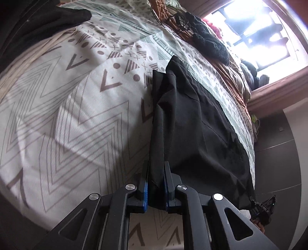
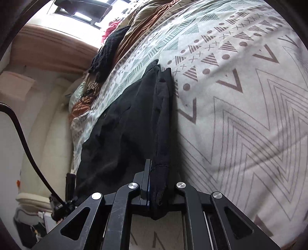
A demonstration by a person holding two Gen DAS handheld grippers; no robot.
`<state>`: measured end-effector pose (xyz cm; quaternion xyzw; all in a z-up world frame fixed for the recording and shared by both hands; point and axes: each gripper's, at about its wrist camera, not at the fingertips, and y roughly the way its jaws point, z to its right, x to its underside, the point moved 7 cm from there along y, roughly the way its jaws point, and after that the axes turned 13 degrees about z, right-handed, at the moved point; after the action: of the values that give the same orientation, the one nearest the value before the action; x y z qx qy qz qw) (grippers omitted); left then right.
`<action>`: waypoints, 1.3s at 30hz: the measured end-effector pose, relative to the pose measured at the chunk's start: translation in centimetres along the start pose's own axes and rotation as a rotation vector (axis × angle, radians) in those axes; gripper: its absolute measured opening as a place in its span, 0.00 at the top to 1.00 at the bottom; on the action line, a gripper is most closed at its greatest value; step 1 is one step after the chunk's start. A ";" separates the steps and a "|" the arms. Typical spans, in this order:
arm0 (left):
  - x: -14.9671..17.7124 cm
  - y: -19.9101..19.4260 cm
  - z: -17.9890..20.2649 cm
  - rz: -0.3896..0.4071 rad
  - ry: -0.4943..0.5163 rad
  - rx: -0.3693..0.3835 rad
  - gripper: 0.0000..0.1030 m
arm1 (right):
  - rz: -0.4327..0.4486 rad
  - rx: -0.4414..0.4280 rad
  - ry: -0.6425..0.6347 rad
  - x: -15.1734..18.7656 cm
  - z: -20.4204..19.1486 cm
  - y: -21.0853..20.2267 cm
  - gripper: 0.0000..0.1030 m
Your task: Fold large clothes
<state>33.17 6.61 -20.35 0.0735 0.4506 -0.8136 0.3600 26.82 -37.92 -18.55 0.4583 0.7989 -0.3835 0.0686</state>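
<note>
A large black garment [image 1: 188, 119] hangs stretched between my two grippers above a bed with a patterned cover [image 1: 77, 115]. My left gripper [image 1: 156, 173] is shut on one bunched edge of it. In the right wrist view, my right gripper [image 2: 158, 173] is shut on the other bunched edge of the same black garment [image 2: 130, 119]. The cloth drapes down from both grips and its far end lies near the bedcover [image 2: 240, 96]. The right gripper's right finger is hidden behind the cloth.
A black knitted item [image 1: 209, 42] and an orange-brown blanket [image 1: 231, 77] lie at the bed's far side under a bright window [image 1: 259, 28]. Another dark cloth [image 1: 57, 17] lies on a bed corner. A black cable [image 2: 21, 130] runs at the left.
</note>
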 end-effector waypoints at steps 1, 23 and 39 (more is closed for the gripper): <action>0.3 -0.3 0.0 0.001 0.001 0.002 0.88 | 0.000 0.001 0.004 0.3 0.2 -0.3 0.90; 4.1 -2.2 -3.4 -0.007 -0.080 0.086 0.28 | 0.072 0.288 -0.274 2.3 -4.2 -4.9 0.70; 4.9 -2.0 -3.5 0.001 -0.132 0.107 0.41 | -0.140 0.147 -0.612 15.5 -18.0 5.8 0.67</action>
<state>27.57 7.43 -23.25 0.0392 0.3818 -0.8394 0.3849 26.89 -13.56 -16.31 0.2695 0.7409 -0.5640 0.2458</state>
